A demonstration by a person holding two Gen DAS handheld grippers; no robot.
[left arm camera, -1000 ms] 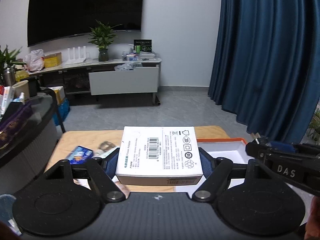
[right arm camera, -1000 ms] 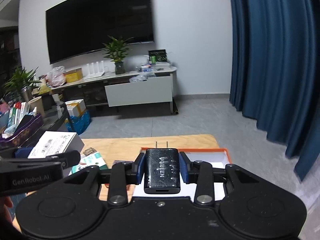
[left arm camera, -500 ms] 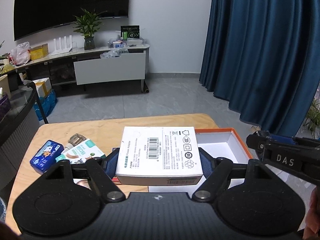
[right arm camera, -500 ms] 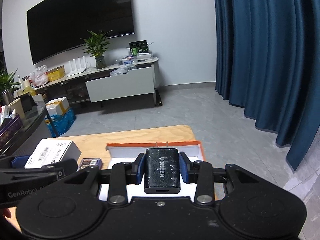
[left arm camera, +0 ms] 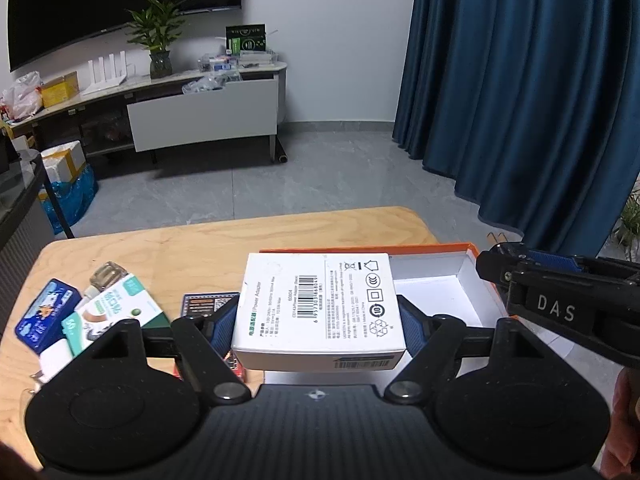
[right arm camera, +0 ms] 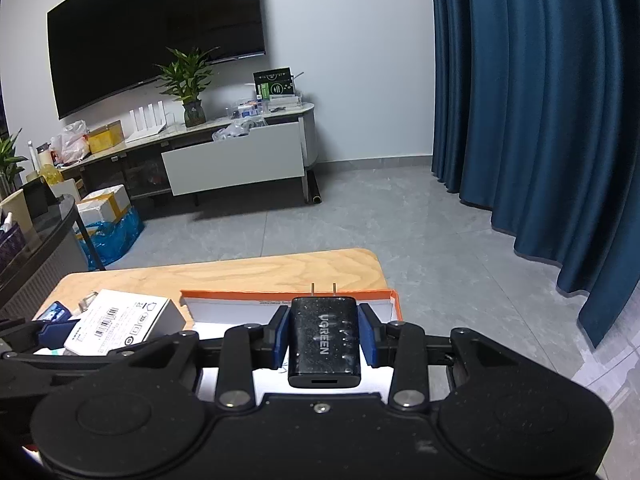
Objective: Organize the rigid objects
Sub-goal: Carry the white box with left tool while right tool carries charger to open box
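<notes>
Both grippers have swung over the shallow orange-rimmed white cardboard tray [left arm camera: 460, 276] on the light wooden table [left arm camera: 200, 252]: the left gripper [left arm camera: 320, 320] clamps a white rectangular power-adapter carton [left arm camera: 320, 300], the right gripper [right arm camera: 324, 336] a black plastic wall charger [right arm camera: 324, 336] (prongs forward). A second ago the tray sat farther off. Release into it looks imminent; small packets [left arm camera: 108, 312] wait at left.

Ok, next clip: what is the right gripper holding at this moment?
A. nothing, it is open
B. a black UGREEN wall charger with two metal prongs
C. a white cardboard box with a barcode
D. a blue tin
B: in the right wrist view the right gripper has its blue pads pressed on both sides of the black UGREEN wall charger, prongs pointing forward over the orange-rimmed white tray.
</notes>
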